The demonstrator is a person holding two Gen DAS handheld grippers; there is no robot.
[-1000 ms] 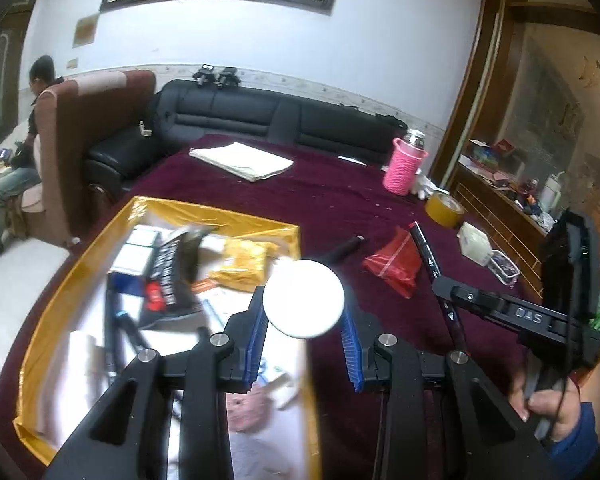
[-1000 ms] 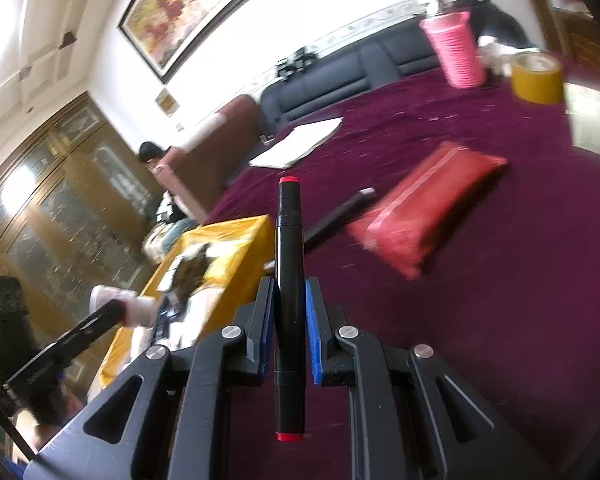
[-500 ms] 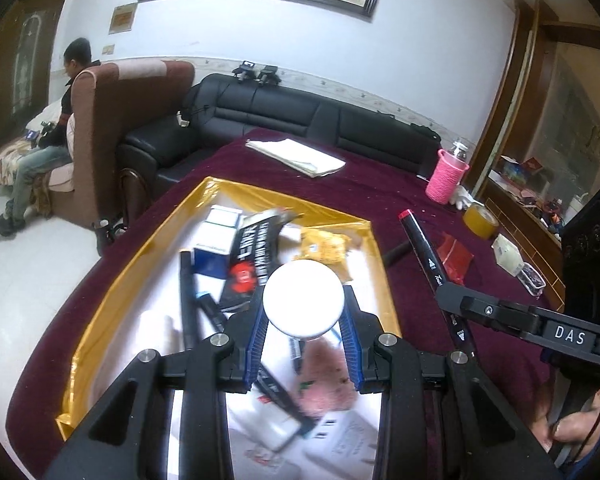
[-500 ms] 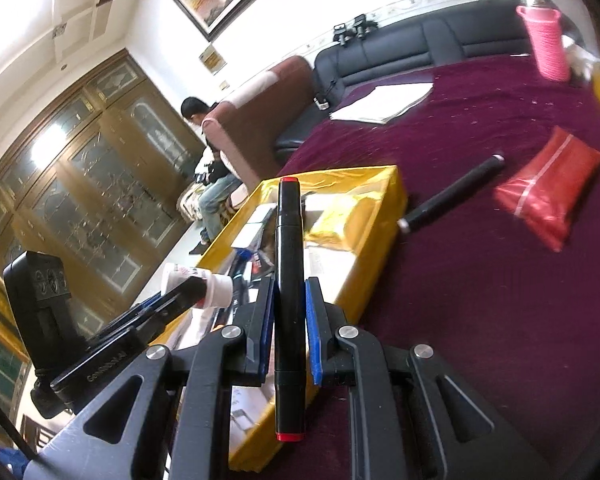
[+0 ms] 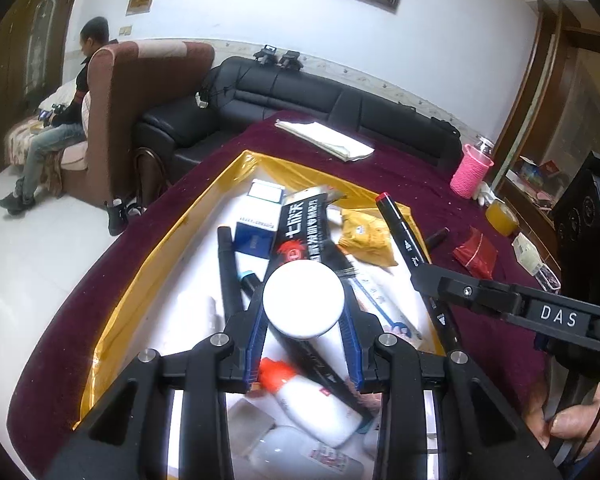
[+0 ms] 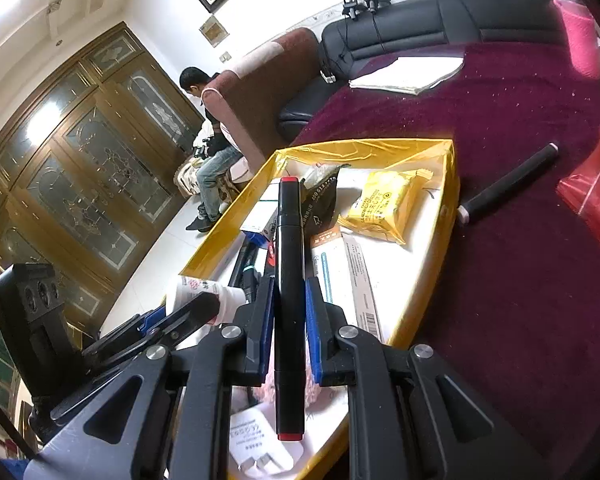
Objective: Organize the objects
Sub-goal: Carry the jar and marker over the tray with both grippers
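Observation:
My left gripper (image 5: 303,320) is shut on a white bottle (image 5: 303,299), seen end-on as a round white disc between the blue pads. It hangs over the gold-rimmed tray (image 5: 148,256). In the right wrist view the same bottle (image 6: 204,294) shows red print, with the left gripper (image 6: 192,312) around it. My right gripper (image 6: 290,320) is shut on a black marker (image 6: 289,292) with red ends, held along the fingers above the tray's near right part (image 6: 448,208). The marker (image 5: 404,236) slants over the tray's right rim in the left wrist view.
The tray holds a yellow packet (image 6: 384,204), a black pack (image 5: 304,228), a blue box (image 5: 256,236), pens and a white bottle with an orange cap (image 5: 300,392). On the maroon cloth lie a black pen (image 6: 508,184), a red pouch (image 5: 476,252), tape (image 5: 500,216), a pink cup (image 5: 470,174) and paper (image 5: 324,140).
Both grippers have moved left and a little down, from over the cloth to over the tray, keeping hold of the bottle and the marker. The red pouch has slid to the right edge.

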